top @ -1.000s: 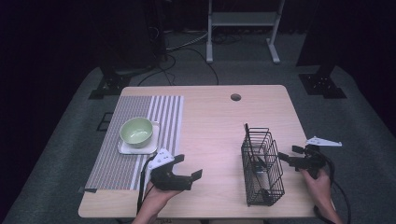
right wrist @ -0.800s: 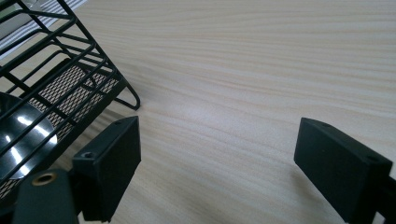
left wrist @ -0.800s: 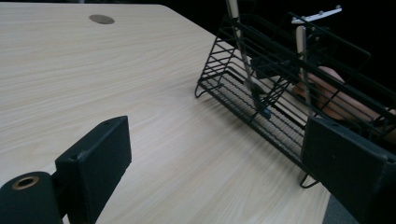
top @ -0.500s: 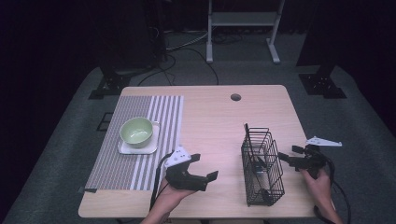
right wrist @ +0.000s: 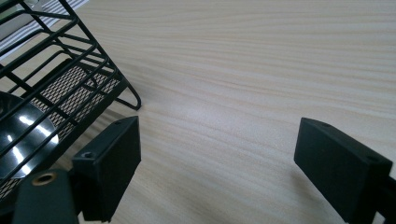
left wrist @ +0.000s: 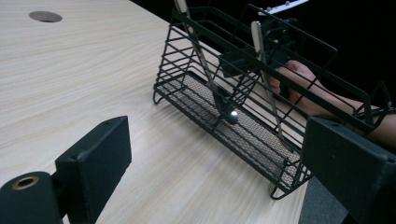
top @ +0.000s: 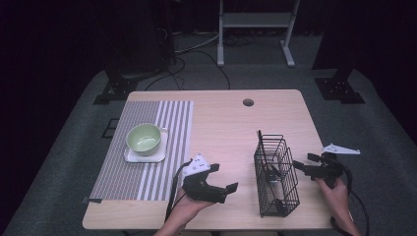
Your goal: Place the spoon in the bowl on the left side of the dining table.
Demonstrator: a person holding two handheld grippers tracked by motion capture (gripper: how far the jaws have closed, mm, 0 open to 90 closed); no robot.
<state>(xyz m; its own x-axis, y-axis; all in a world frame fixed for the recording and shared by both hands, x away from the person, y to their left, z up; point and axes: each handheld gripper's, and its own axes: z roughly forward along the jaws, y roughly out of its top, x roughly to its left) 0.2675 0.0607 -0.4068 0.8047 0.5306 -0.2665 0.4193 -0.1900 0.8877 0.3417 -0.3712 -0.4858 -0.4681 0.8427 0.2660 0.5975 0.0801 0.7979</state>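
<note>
A black wire basket (top: 275, 174) stands on the right part of the wooden table (top: 226, 123), with a few utensils leaning upright in it. In the left gripper view two thin handles (left wrist: 259, 46) rise from the basket (left wrist: 261, 135). My left gripper (top: 223, 178) is open and empty, held low over the table just left of the basket, jaws toward it. My right gripper (top: 304, 163) is open and empty at the basket's right side. Its view shows bare wood between the jaws (right wrist: 217, 163) and the basket's corner (right wrist: 60, 88) at the left.
A green bowl (top: 143, 137) sits on a white square plate (top: 160, 156) on a grey striped mat (top: 147, 177) at the table's left. A round cable hole (top: 248, 102) lies near the far edge. The person's right hand (left wrist: 303, 88) shows behind the basket.
My left gripper has moved to the right, from beside the plate toward the basket. The right gripper has stayed where it was.
</note>
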